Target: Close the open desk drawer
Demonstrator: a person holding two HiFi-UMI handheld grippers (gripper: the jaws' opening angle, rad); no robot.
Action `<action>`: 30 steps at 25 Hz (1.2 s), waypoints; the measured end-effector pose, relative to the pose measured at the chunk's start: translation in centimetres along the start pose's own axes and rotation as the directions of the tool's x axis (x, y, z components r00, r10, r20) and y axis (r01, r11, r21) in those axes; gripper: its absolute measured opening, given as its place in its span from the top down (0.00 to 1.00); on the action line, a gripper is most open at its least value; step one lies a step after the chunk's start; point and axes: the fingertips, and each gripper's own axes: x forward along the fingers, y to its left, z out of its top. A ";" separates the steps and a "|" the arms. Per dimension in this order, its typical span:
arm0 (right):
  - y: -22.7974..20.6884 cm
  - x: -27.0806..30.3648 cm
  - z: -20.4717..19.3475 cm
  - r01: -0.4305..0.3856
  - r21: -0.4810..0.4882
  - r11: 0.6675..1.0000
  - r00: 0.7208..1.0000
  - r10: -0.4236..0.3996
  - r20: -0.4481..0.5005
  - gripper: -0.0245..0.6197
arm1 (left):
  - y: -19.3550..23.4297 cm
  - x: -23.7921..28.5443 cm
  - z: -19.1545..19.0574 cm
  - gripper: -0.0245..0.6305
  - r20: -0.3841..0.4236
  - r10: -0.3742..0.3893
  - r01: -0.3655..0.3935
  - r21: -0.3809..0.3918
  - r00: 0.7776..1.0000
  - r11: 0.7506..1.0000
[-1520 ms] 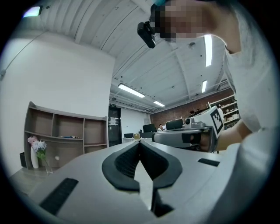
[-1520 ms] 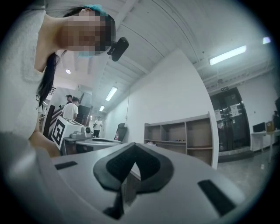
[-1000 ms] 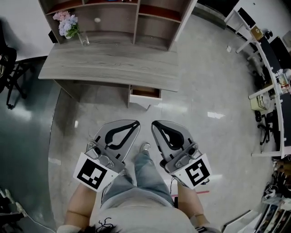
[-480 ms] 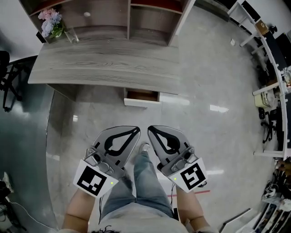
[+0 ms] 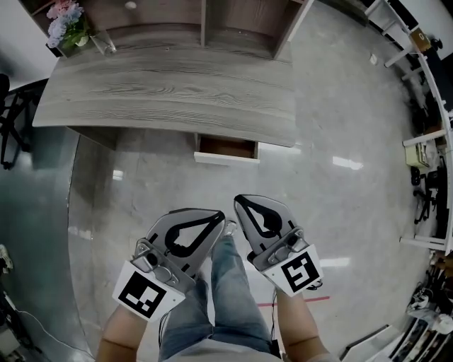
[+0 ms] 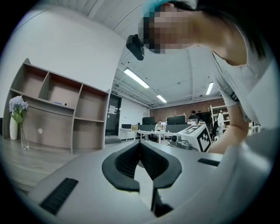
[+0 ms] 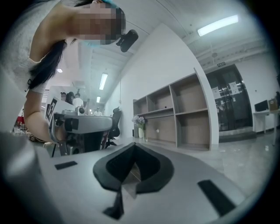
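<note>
The grey wood desk stands ahead in the head view, with its small drawer pulled out under the front edge, white front and brown inside showing. My left gripper and right gripper hang side by side over the floor, well short of the drawer. Both are shut with nothing between the jaws. In the left gripper view the left gripper points toward the shelves. In the right gripper view the right gripper shows its pads closed together.
A wooden shelf unit sits on the desk's back, with a vase of flowers at its left. A black chair stands to the left and white desks to the right. The person's leg is between the grippers.
The desk and drawer have shifted in the head view as the person moved, and the left gripper has dropped a little lower. Both grippers stay shut and the drawer stays open.
</note>
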 end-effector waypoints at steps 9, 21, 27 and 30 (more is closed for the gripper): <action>-2.3 1.9 -7.9 0.018 0.016 1.000 0.999 -0.017 -0.050 0.95 | 0.8 0.7 -6.1 0.95 -0.027 -0.023 0.022 -0.030 0.999 0.999; -3.8 3.8 -16.5 0.029 0.020 0.999 0.993 -0.026 -0.111 0.95 | 0.7 1.5 -11.3 0.95 -0.029 -0.035 0.033 -0.073 0.999 0.997; -5.7 4.9 -19.1 0.077 0.042 0.996 0.992 -0.073 -0.100 0.95 | 0.3 1.5 -11.8 0.95 -0.020 -0.036 0.035 -0.076 0.999 0.996; -6.7 5.5 -20.6 0.103 0.054 0.993 0.989 -0.096 -0.112 0.95 | 0.6 1.3 -11.9 0.95 -0.022 -0.030 0.028 -0.072 0.999 0.997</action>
